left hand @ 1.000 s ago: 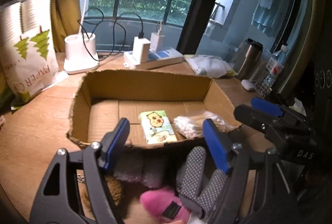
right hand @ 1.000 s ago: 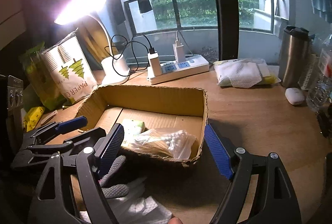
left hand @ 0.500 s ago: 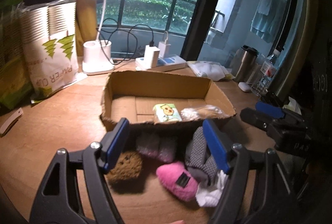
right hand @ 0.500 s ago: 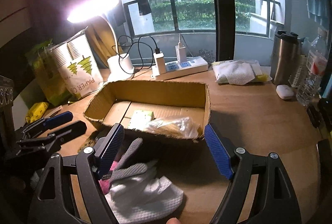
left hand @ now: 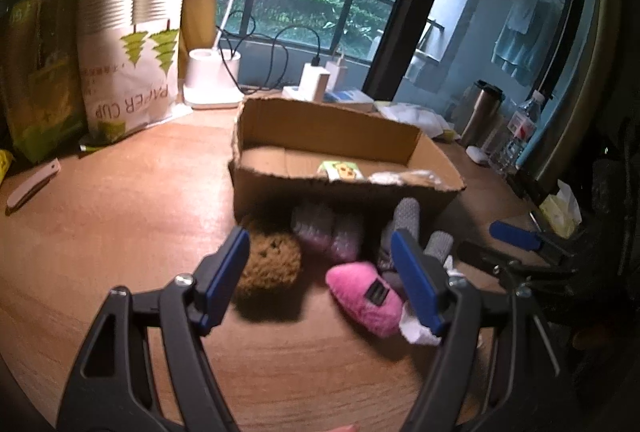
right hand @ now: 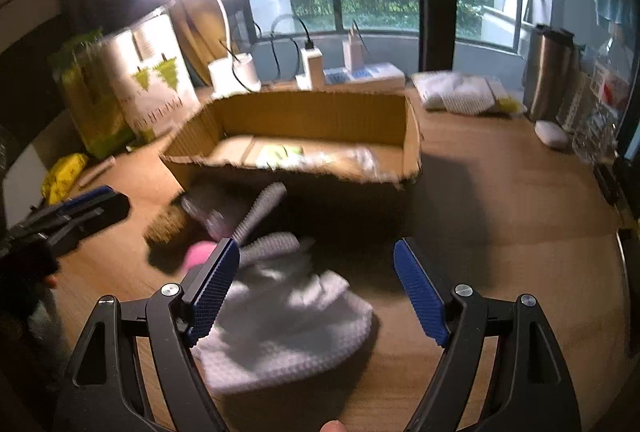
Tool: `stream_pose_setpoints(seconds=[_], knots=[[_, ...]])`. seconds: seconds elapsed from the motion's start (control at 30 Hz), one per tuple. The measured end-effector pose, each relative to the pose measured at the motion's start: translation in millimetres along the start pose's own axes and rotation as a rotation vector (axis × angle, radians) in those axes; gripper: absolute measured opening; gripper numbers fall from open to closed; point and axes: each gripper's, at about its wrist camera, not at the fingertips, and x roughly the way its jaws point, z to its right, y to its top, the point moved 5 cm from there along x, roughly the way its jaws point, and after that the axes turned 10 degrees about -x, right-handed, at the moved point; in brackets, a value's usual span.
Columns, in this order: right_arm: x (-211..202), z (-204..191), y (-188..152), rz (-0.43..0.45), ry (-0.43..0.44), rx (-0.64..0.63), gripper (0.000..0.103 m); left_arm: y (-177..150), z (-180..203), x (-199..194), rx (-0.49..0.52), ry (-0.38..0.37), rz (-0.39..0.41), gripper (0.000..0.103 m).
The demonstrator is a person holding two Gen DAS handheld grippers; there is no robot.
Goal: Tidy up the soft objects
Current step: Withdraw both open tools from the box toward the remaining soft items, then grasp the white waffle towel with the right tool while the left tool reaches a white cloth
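Both grippers are pulling back from the cardboard box [left hand: 344, 187], exposing more of the table [left hand: 120, 232] and the whole soft pile at the box's 6 o'clock. Left gripper [left hand: 324, 272] and right gripper [right hand: 316, 280] are hanging apart, empty. White cloth [right hand: 280, 328], brown sponge [left hand: 272, 264], pink plush [left hand: 364, 296] are waiting, suggesting picking is starting.

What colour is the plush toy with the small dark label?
Pink: the plush toy shows best in the left wrist view.
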Motion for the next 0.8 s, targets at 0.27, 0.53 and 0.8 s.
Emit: stream_pose_setpoints(seconds=[0.27, 0.53, 0.8], knots=[[6.4, -0.2, -30.5, -0.058, 0.013, 0.019, 0.083, -20.7, 2.9, 6.7, 0.004, -0.001, -0.04, 0.074], [17.4, -7.5, -51.3, -0.105, 0.053, 0.01, 0.081, -33.9, 11.3, 11.2, 0.027, 0.006, -0.065, 0.074], [15.1, -8.0, -60.6, -0.097, 0.122, 0.019, 0.021, -41.4, 21.2, 14.0, 0.054, 0.014, -0.079, 0.075]])
